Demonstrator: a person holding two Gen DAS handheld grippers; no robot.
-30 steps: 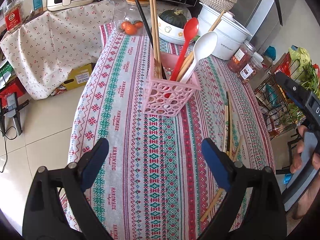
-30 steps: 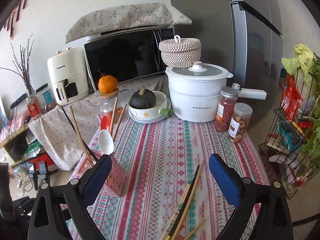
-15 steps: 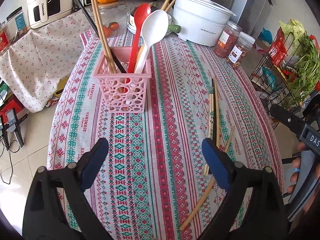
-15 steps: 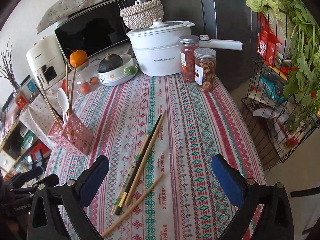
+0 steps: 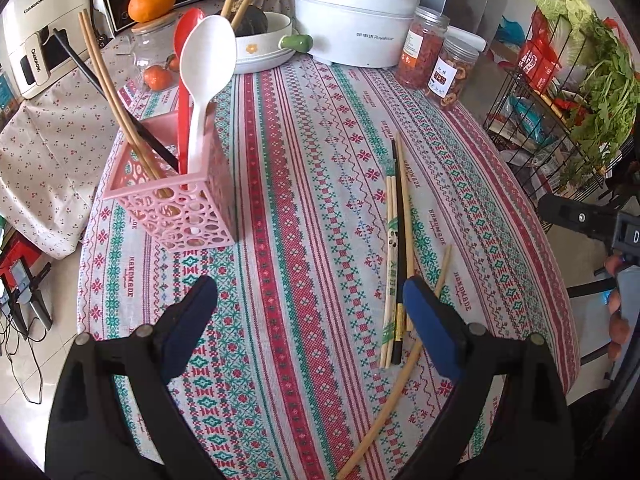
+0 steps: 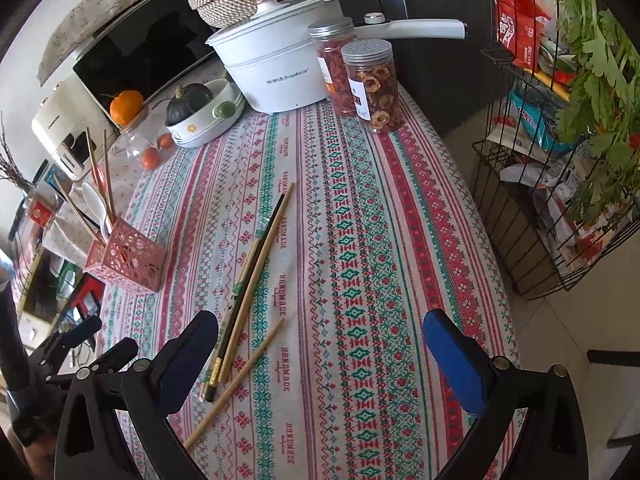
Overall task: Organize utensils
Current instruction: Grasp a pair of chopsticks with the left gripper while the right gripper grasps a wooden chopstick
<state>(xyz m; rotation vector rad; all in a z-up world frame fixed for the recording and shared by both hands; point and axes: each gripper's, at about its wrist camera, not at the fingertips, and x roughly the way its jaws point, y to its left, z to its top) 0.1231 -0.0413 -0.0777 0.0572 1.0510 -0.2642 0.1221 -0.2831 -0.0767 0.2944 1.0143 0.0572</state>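
The left gripper (image 5: 310, 312) hovers above the patterned surface (image 5: 312, 184) with its blue-padded fingers spread wide, holding nothing. The right gripper (image 6: 320, 344) is likewise spread and empty. Loose chopsticks (image 5: 396, 248) lie on the cloth: several bunched side by side, one of them black, and a single one (image 5: 400, 380) lying askew close beside them. Farther left stands a pink basket (image 5: 176, 204) holding a white spoon (image 5: 206, 68), a red spoon (image 5: 185, 60) and more chopsticks. A white pot (image 5: 356, 24) and two jars (image 5: 438, 62) sit at the far edge.
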